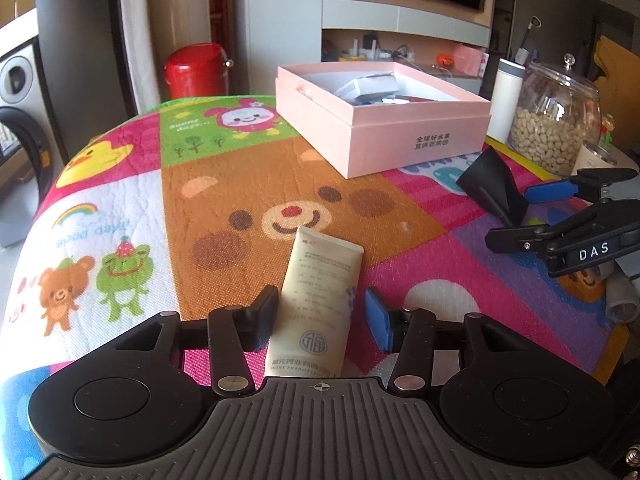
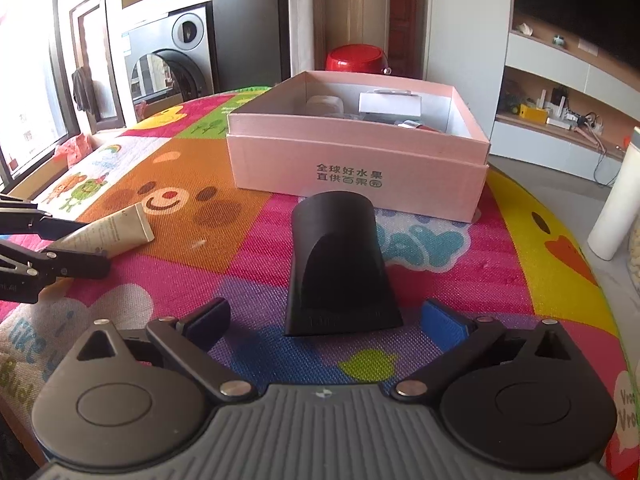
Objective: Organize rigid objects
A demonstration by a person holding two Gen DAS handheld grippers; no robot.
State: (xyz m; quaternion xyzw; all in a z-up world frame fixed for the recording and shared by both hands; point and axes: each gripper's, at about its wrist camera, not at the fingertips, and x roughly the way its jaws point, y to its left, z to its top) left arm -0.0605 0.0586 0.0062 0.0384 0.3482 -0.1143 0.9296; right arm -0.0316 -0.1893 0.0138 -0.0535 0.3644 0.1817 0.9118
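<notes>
A cream tube (image 1: 316, 304) lies on the colourful mat between the fingers of my left gripper (image 1: 322, 320). The jaws are open around it: the black left pad touches its side, the blue right pad stands apart. The tube also shows in the right wrist view (image 2: 116, 232). A black nozzle (image 2: 340, 264) lies on the mat between the fingers of my right gripper (image 2: 326, 322), which is open wide and apart from it. The nozzle (image 1: 492, 186) and the right gripper (image 1: 532, 214) show at the right of the left wrist view. An open pink box (image 2: 356, 160) holding several items stands behind.
The pink box (image 1: 384, 120) sits at the back of the mat. A glass jar of beans (image 1: 556, 120) and a white bottle (image 1: 506, 100) stand at the back right. A red pot (image 1: 196, 70) is beyond the table edge. The left gripper (image 2: 66, 244) reaches in from the left.
</notes>
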